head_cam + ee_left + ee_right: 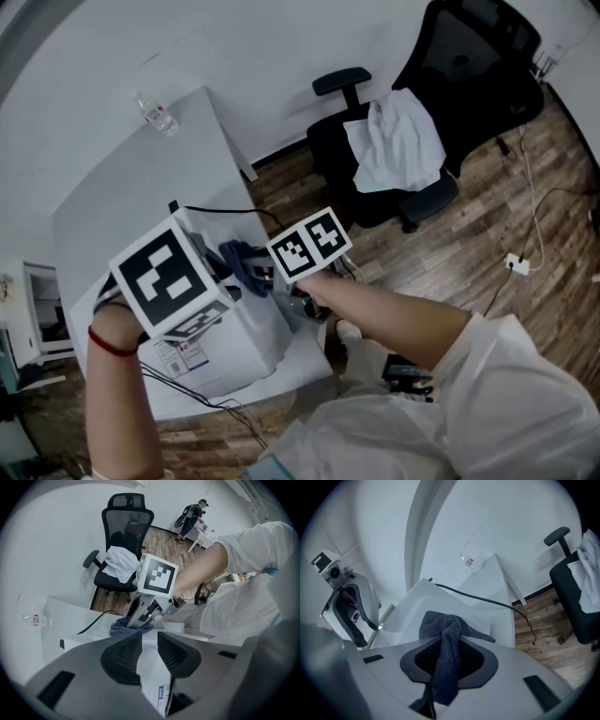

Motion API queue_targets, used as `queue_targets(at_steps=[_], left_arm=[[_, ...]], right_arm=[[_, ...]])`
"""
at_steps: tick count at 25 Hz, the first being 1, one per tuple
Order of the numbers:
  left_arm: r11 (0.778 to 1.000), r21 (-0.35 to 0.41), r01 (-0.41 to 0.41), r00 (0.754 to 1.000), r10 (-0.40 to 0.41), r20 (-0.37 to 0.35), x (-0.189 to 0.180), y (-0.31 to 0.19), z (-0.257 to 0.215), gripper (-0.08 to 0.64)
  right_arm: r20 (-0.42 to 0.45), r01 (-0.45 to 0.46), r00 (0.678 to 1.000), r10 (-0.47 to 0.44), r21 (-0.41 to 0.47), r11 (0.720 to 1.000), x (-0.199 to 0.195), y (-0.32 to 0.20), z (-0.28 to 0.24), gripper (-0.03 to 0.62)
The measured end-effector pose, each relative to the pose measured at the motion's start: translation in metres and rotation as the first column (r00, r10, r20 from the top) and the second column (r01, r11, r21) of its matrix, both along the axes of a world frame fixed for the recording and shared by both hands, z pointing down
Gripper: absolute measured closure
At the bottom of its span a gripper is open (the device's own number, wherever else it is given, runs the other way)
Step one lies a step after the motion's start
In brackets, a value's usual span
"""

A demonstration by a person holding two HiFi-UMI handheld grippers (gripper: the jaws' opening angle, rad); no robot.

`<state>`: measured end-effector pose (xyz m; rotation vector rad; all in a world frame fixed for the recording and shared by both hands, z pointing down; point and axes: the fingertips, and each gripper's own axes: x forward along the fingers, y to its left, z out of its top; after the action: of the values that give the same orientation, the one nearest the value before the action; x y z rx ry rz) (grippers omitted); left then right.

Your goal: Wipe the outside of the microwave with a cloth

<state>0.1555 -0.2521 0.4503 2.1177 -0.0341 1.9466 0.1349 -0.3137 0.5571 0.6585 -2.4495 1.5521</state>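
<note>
A white microwave stands on a white table. My right gripper is shut on a dark blue cloth, whose bunched end lies on the microwave's top. In the head view the cloth sits on the top near its far edge, under the right gripper. My left gripper points steeply down over the microwave's near top edge. Its jaws stand apart, with only white casing and a label showing between them. Seen from the left gripper, the right gripper rests on the cloth.
A black power cable runs from the microwave's back over the table edge. A plastic bottle stands at the table's far end. A black office chair with a white garment stands on the wooden floor. A person stands far off.
</note>
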Motion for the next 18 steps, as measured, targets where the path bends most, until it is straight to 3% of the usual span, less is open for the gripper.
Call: queue_targets(at_steps=[14, 18], left_arm=[[1.0, -0.016, 0.019, 1.0, -0.019, -0.015, -0.003, -0.009, -0.001, 0.456], [0.999, 0.018, 0.032, 0.998, -0.032, -0.045, -0.003, -0.012, -0.009, 0.456]], right_arm=[[-0.054, -0.066, 0.996, 0.069, 0.052, 0.996, -0.006, -0.06, -0.001, 0.494], [0.025, -0.118, 0.993, 0.116, 0.072, 0.99, -0.003, -0.072, -0.028, 0.492]])
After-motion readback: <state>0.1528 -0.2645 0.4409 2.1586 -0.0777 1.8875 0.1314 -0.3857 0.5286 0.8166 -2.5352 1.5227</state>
